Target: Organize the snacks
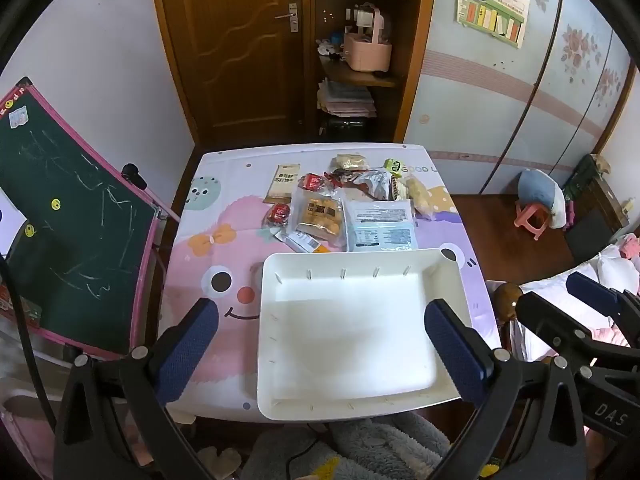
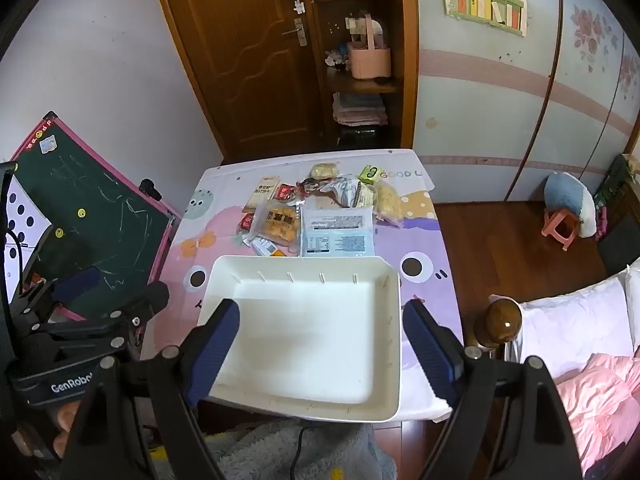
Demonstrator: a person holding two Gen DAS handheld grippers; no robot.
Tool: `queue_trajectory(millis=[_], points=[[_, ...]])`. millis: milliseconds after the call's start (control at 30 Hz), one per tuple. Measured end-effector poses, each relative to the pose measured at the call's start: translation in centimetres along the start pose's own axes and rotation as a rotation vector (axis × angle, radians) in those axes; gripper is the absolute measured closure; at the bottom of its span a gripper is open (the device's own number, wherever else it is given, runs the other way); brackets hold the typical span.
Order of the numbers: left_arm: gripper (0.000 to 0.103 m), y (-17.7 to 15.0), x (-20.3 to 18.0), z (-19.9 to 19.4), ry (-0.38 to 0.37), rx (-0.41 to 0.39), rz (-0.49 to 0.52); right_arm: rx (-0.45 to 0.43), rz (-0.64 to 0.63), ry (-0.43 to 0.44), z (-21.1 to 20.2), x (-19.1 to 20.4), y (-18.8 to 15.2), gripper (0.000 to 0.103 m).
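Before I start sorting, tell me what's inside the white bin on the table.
Nothing: the white bin shows only its bare floor. The snacks lie on the tablecloth beyond it. The right gripper covers part of one near corner there.

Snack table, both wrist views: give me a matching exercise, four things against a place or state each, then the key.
Things:
1. white tray
2. blue-and-white flat pack
3. tan biscuit packet
4. left gripper

Places or states:
A. open, holding nothing
B. far left of the snack pile
C. empty, at the table's near edge
D. just beyond the tray's far rim

Pairs: 1-C, 2-D, 3-B, 4-A
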State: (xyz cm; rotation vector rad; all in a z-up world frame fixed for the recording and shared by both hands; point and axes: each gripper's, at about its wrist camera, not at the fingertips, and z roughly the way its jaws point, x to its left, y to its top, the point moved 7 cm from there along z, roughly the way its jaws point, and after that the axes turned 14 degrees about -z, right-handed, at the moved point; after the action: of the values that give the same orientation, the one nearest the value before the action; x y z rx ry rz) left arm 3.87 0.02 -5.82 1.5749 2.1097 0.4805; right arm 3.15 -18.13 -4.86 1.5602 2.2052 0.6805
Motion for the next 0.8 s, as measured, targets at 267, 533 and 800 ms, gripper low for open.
queue_trajectory(millis=[267,533,800], points=[[0.001,0.01,-0.01,0.0,-0.001,-0.001,0.0,0.0,0.0,0.001,0.36,0.05,0.06,0.019],[0.001,0.01,-0.02,0.0,-0.001,-0.003,0.001,0.006,0.002,0.001,0.59,0.01,0.06,0.019],[0.001,0.02,0.0,-0.02,-0.002,-0.004,0.001,0.011,0.002,0.003,0.8,0.01,0.11,0.019]])
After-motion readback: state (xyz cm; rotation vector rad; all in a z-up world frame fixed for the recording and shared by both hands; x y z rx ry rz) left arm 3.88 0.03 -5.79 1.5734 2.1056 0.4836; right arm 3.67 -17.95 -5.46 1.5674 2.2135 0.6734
